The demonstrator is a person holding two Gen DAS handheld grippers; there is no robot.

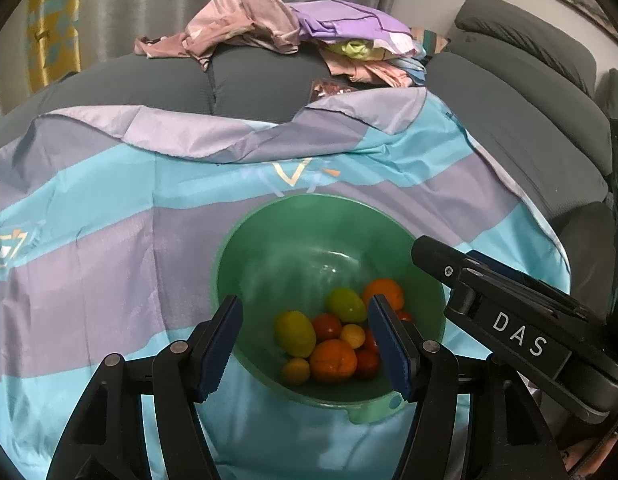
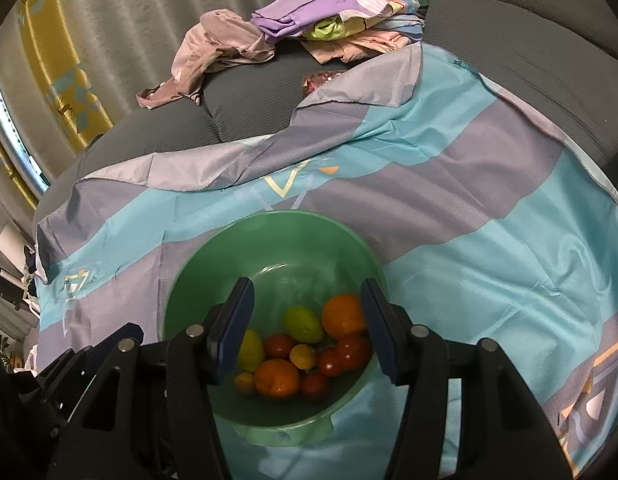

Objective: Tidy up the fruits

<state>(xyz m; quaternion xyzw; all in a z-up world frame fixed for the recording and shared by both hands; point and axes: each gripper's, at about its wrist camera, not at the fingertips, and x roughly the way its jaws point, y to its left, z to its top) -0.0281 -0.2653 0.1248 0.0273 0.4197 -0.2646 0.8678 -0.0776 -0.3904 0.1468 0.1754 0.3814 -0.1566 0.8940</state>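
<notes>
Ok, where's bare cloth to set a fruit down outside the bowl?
Free: the striped cloth right of the green bowl, and the stretch on its left. Also beyond the bowl, toward the cloth's folded edge. Crowded: the bowl's bottom, full of fruit, and the clothes pile behind.

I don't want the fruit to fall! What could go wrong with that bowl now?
The green bowl sits on a loose, wrinkled cloth over soft cushions, so a nudge could tip it. The left gripper and right gripper hover open close together over the fruit; they might bump each other or snag the rim.
</notes>
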